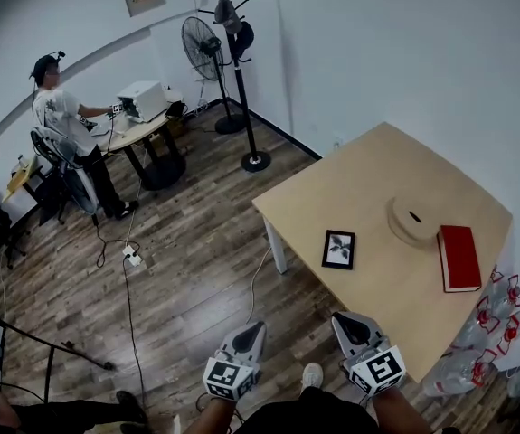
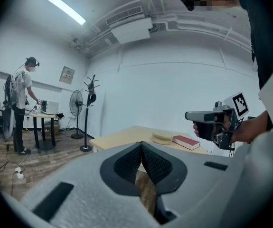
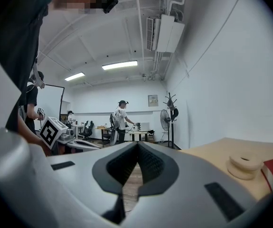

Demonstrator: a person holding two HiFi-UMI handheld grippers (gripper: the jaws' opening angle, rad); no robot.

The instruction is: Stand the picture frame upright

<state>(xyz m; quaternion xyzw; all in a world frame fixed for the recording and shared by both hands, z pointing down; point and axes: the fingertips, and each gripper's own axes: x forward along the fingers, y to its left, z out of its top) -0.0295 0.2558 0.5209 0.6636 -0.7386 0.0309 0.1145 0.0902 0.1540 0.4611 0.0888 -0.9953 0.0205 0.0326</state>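
Note:
A small black picture frame point(image 1: 338, 249) with a leaf print lies flat on the wooden table point(image 1: 368, 183), near its left edge. Both grippers hang low in the head view, short of the table's near edge. My left gripper point(image 1: 250, 334) is shut with nothing in it; its pads point(image 2: 141, 148) meet at the tips. My right gripper point(image 1: 354, 326) is shut and empty too, its fingertips point(image 3: 137, 146) touching. Neither gripper view shows the frame. From the left gripper view the right gripper point(image 2: 189, 116) is seen held in a hand.
A round wooden disc point(image 1: 413, 220) and a red book point(image 1: 459, 257) lie on the table's right part. White wall runs behind the table. A coat stand point(image 1: 241, 80), a fan point(image 1: 203, 43) and a person point(image 1: 65, 125) at a desk are further off. Cables point(image 1: 128, 269) cross the wooden floor.

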